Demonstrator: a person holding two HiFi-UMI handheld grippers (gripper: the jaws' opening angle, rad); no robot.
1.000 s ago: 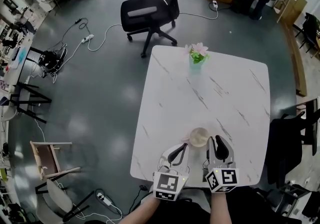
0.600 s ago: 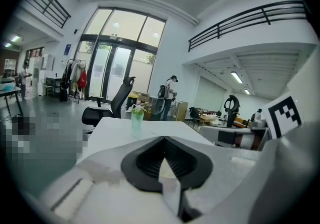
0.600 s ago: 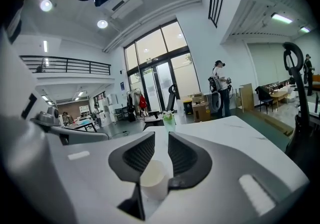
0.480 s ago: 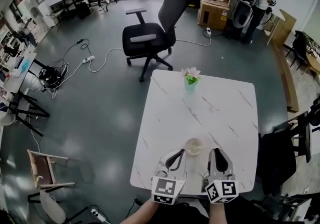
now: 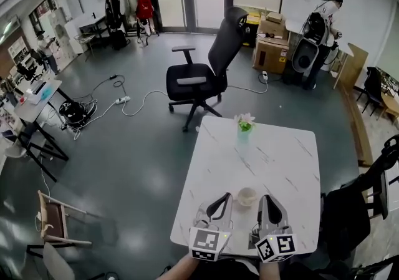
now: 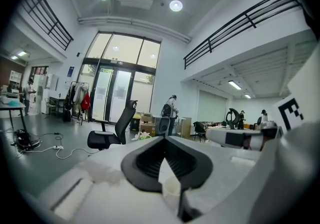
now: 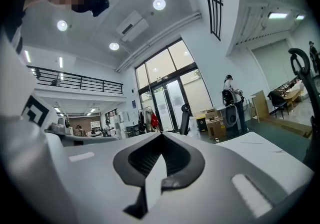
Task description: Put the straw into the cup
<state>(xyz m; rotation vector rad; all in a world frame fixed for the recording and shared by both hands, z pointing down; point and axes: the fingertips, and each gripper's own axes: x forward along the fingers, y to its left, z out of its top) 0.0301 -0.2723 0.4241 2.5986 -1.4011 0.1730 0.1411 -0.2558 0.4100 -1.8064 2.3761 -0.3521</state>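
Observation:
A small white cup stands on the white marble table near its front edge. No straw can be made out in any view. My left gripper hovers just left of the cup, its jaws meeting at the tips, with a pale cup-like shape showing low in the gap behind them. To the cup's right is my right gripper; its jaws have just been closing and now meet with nothing between them. Both grippers point roughly level, out over the table.
A small vase of flowers stands at the table's far edge. A black office chair is beyond the table, another dark chair at its right. A person stands by cardboard boxes far back. Cables lie on the floor.
Both grippers have risen from the table. The right jaws have gone from open to shut. The head view has tipped up, so more of the room shows and the table looks smaller.

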